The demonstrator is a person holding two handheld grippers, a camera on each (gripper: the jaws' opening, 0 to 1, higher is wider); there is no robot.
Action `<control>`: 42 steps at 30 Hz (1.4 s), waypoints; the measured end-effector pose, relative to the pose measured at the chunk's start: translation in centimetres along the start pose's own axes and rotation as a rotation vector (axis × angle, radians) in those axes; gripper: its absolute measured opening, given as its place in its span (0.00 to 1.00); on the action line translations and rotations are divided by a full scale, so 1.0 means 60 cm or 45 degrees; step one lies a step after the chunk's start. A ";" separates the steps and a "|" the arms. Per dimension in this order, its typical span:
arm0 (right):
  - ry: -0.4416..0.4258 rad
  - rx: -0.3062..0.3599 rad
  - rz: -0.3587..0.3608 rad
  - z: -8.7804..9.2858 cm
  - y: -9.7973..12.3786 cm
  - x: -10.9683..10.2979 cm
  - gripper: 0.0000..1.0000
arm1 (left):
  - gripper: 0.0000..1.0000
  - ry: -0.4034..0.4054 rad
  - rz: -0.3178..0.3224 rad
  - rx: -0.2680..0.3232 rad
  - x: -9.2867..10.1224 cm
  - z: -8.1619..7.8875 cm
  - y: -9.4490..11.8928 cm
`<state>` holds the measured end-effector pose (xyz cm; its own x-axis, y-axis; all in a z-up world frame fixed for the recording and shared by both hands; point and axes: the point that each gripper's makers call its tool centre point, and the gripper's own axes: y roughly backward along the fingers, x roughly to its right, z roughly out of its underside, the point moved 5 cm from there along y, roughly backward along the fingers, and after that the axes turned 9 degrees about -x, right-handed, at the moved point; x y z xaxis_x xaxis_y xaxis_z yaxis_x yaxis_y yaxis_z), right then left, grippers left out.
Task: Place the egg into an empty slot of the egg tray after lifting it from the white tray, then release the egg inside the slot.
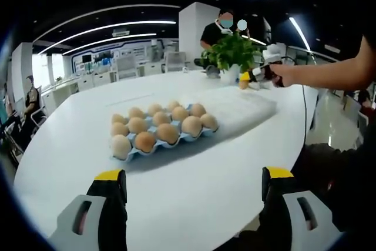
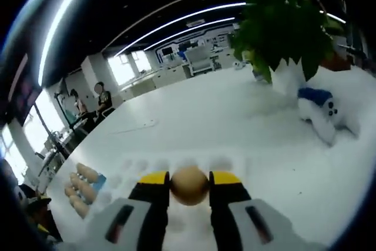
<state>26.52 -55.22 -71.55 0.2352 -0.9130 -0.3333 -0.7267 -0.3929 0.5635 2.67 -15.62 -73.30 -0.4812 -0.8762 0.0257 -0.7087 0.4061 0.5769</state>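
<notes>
A tan egg (image 2: pixel 189 186) is pinched between the yellow-tipped jaws of my right gripper (image 2: pixel 189 178), which is shut on it and held above the white tray (image 2: pixel 138 166). In the left gripper view that right gripper (image 1: pixel 257 75) hangs over the white tray's (image 1: pixel 241 107) far end, held by a person's arm. The blue egg tray (image 1: pixel 136 154) sits mid-table with several tan eggs in rows; from here I cannot make out a free slot. It also appears low on the left as the blue egg tray (image 2: pixel 97 180). My left gripper (image 1: pixel 194 174) stands wide open and bare, in front of the egg tray.
A potted green plant (image 2: pixel 282 27) in a white pot and a blue-and-white soft toy (image 2: pixel 320 107) stand beyond the white tray. The large white table (image 1: pixel 76 145) curves off to the left. A person (image 1: pixel 220 30) stands behind the potted plant (image 1: pixel 232 51); office desks lie further back.
</notes>
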 end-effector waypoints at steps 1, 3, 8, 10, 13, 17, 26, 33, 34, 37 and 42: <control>-0.028 -0.012 -0.021 0.003 -0.004 -0.009 0.26 | 0.97 0.001 0.001 0.000 0.000 0.001 0.000; -0.064 -0.018 -0.056 0.005 -0.009 -0.022 0.26 | 0.97 0.001 0.001 0.000 0.000 0.002 0.001; -0.086 -0.036 -0.146 0.009 -0.027 -0.078 0.26 | 0.97 0.009 -0.007 0.006 -0.007 0.005 0.006; -0.078 -0.046 -0.182 0.011 -0.036 -0.101 0.26 | 0.97 0.012 -0.011 0.010 -0.009 0.006 0.008; -0.064 -0.070 -0.221 0.018 -0.053 -0.134 0.26 | 0.97 0.019 -0.015 0.012 -0.011 0.008 0.009; -0.052 -0.082 -0.297 0.031 -0.079 -0.187 0.26 | 0.97 0.019 -0.020 0.012 -0.012 0.012 0.013; 0.046 -0.143 -0.425 0.052 -0.142 -0.284 0.26 | 0.98 0.043 -0.057 0.020 -0.028 0.024 0.029; 0.120 -0.184 -0.454 0.067 -0.175 -0.317 0.26 | 0.98 0.062 -0.079 0.014 -0.033 0.036 0.039; 0.152 -0.190 -0.444 0.070 -0.178 -0.319 0.26 | 0.98 0.062 -0.082 0.013 -0.033 0.037 0.040; 0.203 -0.210 -0.436 0.079 -0.187 -0.328 0.26 | 0.98 0.075 -0.089 0.017 -0.036 0.045 0.047; 0.325 -0.239 -0.388 0.093 -0.191 -0.338 0.26 | 0.98 0.079 -0.089 0.016 -0.035 0.048 0.050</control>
<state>26.45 -31.62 -75.48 0.5897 -0.7410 -0.3212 -0.4753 -0.6400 0.6037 0.05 -11.83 -73.99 -0.3974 -0.9169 0.0365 -0.7461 0.3460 0.5688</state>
